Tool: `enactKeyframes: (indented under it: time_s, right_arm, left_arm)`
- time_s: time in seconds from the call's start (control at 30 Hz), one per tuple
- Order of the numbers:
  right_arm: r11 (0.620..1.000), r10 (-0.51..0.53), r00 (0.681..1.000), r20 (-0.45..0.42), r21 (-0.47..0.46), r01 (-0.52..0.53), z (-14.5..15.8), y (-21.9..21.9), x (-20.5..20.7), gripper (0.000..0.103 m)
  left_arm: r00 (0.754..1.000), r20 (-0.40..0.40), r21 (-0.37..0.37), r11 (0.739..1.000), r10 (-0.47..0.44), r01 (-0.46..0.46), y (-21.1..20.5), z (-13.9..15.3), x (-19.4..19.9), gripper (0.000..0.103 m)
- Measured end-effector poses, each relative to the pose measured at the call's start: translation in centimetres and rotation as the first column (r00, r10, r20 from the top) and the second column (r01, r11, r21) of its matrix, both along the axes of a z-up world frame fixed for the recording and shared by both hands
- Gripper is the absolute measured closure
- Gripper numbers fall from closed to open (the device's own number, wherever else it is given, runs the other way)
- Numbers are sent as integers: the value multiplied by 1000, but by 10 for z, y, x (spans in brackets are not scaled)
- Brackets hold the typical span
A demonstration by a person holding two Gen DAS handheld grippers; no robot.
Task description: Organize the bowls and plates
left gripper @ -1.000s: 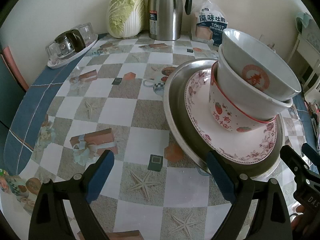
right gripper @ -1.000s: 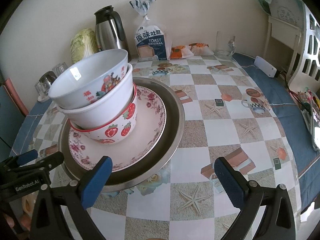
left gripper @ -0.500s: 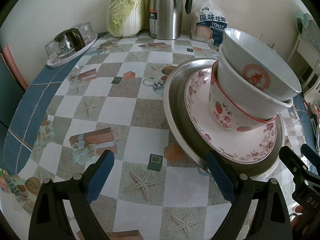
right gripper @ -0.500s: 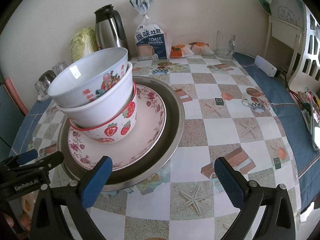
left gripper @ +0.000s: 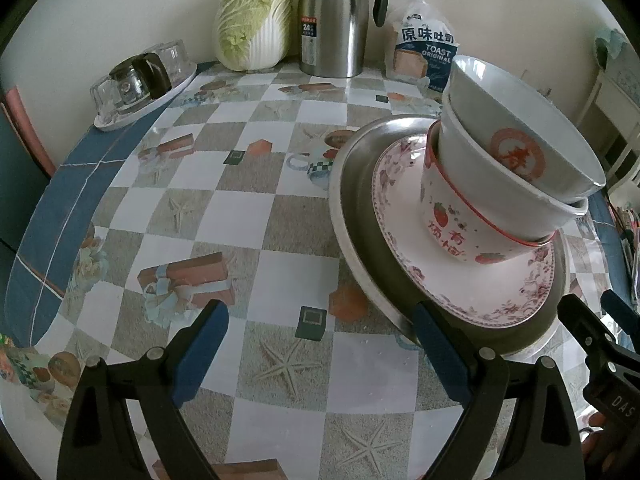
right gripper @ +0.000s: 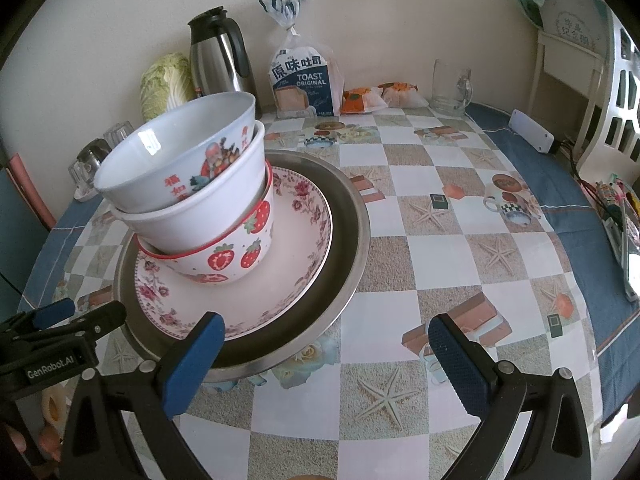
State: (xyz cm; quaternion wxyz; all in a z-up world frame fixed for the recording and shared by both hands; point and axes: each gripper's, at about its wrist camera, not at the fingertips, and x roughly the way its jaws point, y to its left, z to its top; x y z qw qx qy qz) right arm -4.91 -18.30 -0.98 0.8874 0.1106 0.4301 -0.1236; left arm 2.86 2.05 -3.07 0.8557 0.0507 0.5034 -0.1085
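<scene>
Nothing moved; bowl stack (right gripper: pixel 192 200) ahead-left of right gripper (right gripper: pixel 324 364), fingers spread; left gripper (left gripper: pixel 320 344) likewise, apparently.

The strawberry bowl (right gripper: pixel 236 256) hides most of its inside under the two white bowls (right gripper: pixel 188 184) nested in it, and their stack covers the middle of the floral plate (right gripper: pixel 288 272). In the left wrist view the bread bag (left gripper: pixel 424 52) is partly hidden by the top bowl, and the print on the thermos label (left gripper: pixel 309 36) is too small to read. The person's hand (left gripper: pixel 600 440) is cut off at the frame's edge.
</scene>
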Motion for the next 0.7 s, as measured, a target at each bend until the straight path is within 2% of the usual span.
enactKeyframes:
  time_s: [0.7]
  right_arm:
    - [1000,1,1000,-6,0,-1,-1,0,1,0]
  left_arm:
    - [1000,5,-18,1000,-1,1,1,3,-1,9]
